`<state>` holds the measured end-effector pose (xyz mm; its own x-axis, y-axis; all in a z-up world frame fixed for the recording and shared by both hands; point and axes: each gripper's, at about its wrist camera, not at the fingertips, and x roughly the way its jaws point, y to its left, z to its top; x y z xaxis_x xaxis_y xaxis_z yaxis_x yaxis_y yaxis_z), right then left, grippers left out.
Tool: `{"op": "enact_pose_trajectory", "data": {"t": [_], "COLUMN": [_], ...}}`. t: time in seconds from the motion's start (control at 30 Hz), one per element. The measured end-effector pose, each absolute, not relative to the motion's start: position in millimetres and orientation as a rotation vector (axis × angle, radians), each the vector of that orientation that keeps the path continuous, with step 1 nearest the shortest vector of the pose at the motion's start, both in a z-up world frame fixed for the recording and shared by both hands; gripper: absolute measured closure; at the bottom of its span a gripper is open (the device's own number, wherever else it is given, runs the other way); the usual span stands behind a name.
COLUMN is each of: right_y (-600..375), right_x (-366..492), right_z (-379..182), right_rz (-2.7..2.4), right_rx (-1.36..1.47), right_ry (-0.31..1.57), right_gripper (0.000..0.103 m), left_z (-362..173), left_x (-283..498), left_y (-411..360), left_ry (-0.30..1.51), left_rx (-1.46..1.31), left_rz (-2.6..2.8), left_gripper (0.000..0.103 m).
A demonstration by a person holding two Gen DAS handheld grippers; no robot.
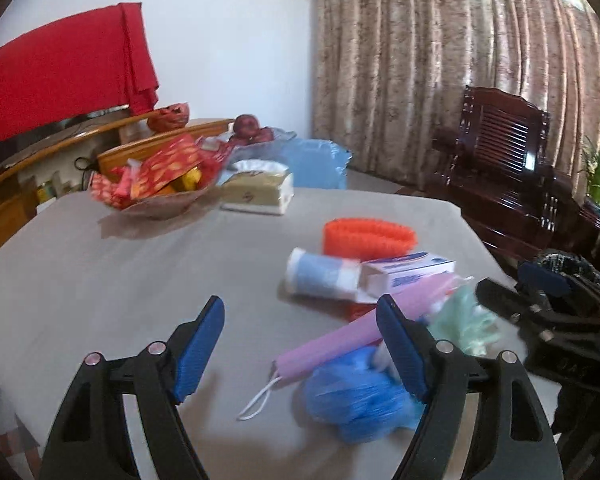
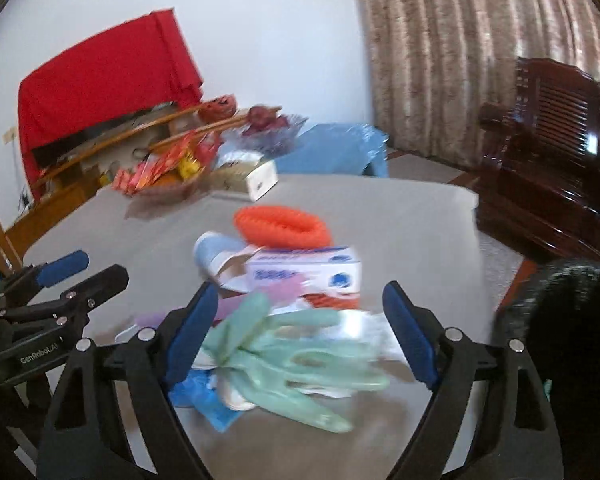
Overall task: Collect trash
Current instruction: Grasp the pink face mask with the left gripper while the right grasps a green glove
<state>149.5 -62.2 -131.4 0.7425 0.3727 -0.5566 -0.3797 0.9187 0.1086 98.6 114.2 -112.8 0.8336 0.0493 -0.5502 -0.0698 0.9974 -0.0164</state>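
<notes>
A pile of trash lies on the grey table [image 1: 100, 280]: an orange ribbed ring [image 1: 368, 236], a blue-and-white roll [image 1: 320, 272], a white-and-blue carton [image 1: 408, 272], a pink strip with a white loop [image 1: 340, 340], a crumpled blue bag [image 1: 356, 400] and a pale green glove [image 2: 292, 356]. My left gripper [image 1: 302, 308] is open just left of the pile, its right finger overlapping the pink strip. My right gripper [image 2: 300, 292] is open over the glove, with the carton [image 2: 304, 272] beyond. Neither gripper holds anything. Each shows in the other's view: right gripper [image 1: 512, 282], left gripper [image 2: 100, 266].
A bowl of red-wrapped snacks [image 1: 156, 184], a tissue box [image 1: 260, 192] and a fruit dish [image 1: 252, 132] stand at the table's far side. A dark wooden chair [image 1: 500, 152] stands by the curtain. Something black and speckled [image 2: 572, 340] sits at the table's right edge.
</notes>
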Motion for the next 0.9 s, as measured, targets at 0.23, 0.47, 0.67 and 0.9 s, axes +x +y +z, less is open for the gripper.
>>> {"op": "enact_pose_trajectory", "data": {"t": [0.23, 0.47, 0.67, 0.9], "right_y": [-46, -40, -42, -29], "right_x": [153, 150, 142, 148], "right_z": [-153, -150, -136, -155], "right_rz": [0.426, 0.435, 0.425, 0.469], "right_rx": [-0.053, -0.064, -0.079, -0.105], "right_ry": [0.675, 0.673, 0.619, 0.695], "right_gripper": [0.036, 0.042, 0.042, 0.056], "left_z": [-125, -130, -133, -133], "left_x": [100, 102, 103, 103], "left_y": [127, 126, 126, 125], "left_ry": [0.604, 0.613, 0.620, 0.621], "left_rx": [-0.060, -0.066, -0.073, -0.067], "left_rz": [0.066, 0.055, 0.056, 0.053], "left_gripper": [0.026, 0.026, 0.026, 0.026]}}
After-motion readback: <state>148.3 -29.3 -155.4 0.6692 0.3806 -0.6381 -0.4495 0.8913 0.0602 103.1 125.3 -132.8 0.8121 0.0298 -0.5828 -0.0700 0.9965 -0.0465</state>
